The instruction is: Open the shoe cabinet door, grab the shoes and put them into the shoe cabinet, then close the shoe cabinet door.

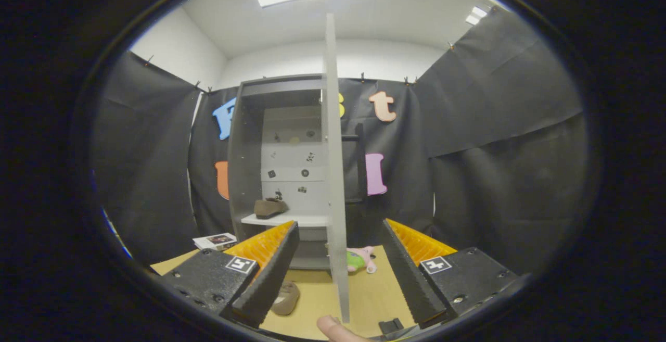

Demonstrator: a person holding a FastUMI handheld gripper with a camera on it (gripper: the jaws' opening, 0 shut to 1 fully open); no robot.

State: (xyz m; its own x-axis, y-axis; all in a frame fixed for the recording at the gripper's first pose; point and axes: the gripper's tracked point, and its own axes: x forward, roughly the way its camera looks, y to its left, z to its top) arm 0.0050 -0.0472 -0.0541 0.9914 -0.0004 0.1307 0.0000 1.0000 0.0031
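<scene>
Two brown, soft-looking shoes: one shoe [270, 207] lies on the cabinet's [244, 154] flat white shelf at 11 o'clock from the gripper [338, 271]; the other shoe [286, 298] lies on the tan floor beside the left finger. The thin grey door [334, 175] stands open, edge-on between the wide-spread, ridged fingers. A small plush toy [360, 259] sits just beyond.

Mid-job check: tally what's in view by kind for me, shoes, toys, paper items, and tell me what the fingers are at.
Shoes: 2, one on the cabinet shelf, one on the table beside the near finger.
Soft toys: 1, pink and green, behind the open door.
Paper items: 1, leaflet.
Total: 4.
The gripper fingers stand open astride the door's edge, holding nothing.
</scene>
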